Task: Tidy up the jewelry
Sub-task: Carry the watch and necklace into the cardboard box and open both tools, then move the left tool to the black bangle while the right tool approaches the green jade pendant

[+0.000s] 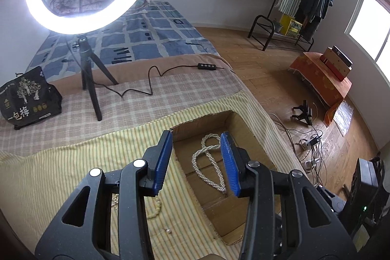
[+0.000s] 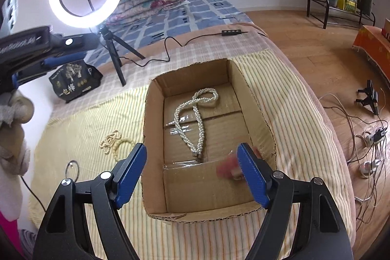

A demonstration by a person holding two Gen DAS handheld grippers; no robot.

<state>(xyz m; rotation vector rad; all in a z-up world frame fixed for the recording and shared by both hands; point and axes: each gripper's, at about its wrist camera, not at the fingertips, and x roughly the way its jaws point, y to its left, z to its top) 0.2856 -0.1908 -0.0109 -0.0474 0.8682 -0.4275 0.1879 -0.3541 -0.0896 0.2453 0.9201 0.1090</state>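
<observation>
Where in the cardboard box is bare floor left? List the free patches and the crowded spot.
In the cardboard box, bare floor lies along the right wall beside the white pearl necklace, and in the near left corner. The necklace fills the centre up to the far wall. A blurred pink item occupies the near right, by the right gripper.

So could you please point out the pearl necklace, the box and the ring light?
necklace (image 2: pixel 196 113): right wrist view, mid-strand.
box (image 2: pixel 154 138): right wrist view, left wall.
ring light (image 2: pixel 53 0): right wrist view, glowing rim.
</observation>
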